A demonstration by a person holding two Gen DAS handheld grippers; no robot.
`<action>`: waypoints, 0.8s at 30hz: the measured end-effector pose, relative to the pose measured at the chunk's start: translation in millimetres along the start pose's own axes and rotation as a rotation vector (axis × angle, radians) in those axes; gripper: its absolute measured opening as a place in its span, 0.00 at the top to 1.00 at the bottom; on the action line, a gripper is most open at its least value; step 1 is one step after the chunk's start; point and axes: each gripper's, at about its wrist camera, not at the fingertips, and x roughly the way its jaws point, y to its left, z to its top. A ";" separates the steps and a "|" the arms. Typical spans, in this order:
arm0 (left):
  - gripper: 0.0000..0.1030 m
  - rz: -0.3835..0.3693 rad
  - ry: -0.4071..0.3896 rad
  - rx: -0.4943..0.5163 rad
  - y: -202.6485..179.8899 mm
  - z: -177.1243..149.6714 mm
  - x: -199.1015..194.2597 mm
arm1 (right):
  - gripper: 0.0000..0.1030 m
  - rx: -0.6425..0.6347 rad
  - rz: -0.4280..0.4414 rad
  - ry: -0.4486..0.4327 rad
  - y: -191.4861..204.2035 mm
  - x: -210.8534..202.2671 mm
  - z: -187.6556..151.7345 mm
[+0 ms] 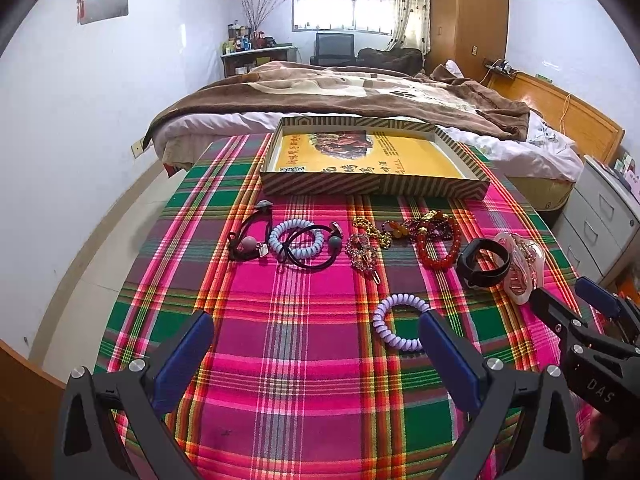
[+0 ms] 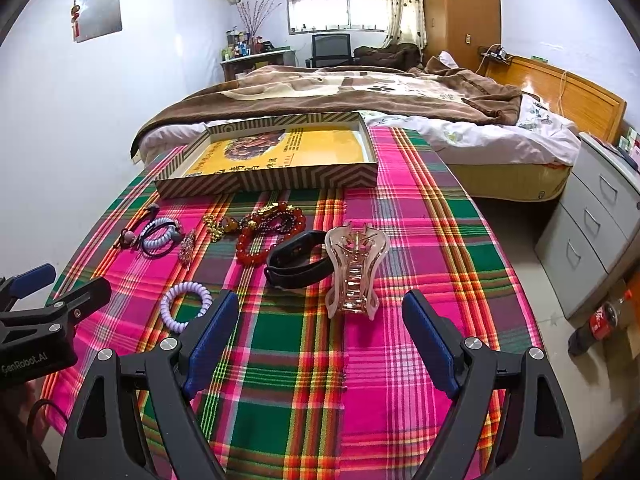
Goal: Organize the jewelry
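Left wrist view: left claw [image 1: 316, 338] spread wide, empty, above plaid worktop [image 1: 296, 300]; lilac coil band [image 1: 400, 322] beside right finger; hair ties [image 1: 296, 244] clear | Right wrist view: right claw [image 2: 320, 320] apart, empty, before pink hair clip [image 2: 354, 270]; soda bottle [image 2: 598, 320] on floor.

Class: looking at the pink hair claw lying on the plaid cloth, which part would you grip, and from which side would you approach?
Grip the hair claw across its narrow ribbed waist, coming from above with the right gripper. Probably safest: the flared ends are wider, and the black band crowds its left side.
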 end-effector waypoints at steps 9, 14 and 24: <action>0.00 -0.004 0.003 -0.006 1.6 -0.4 0.6 | 0.18 -0.001 -0.001 -0.003 0.8 -1.0 -0.7; 0.00 -0.008 0.006 -0.009 3.2 -0.6 1.0 | 0.18 -0.001 -0.003 -0.002 0.3 -1.3 -0.6; 0.00 -0.002 0.010 -0.011 4.7 -0.9 2.7 | 0.19 -0.004 0.000 -0.001 0.1 -0.3 -0.7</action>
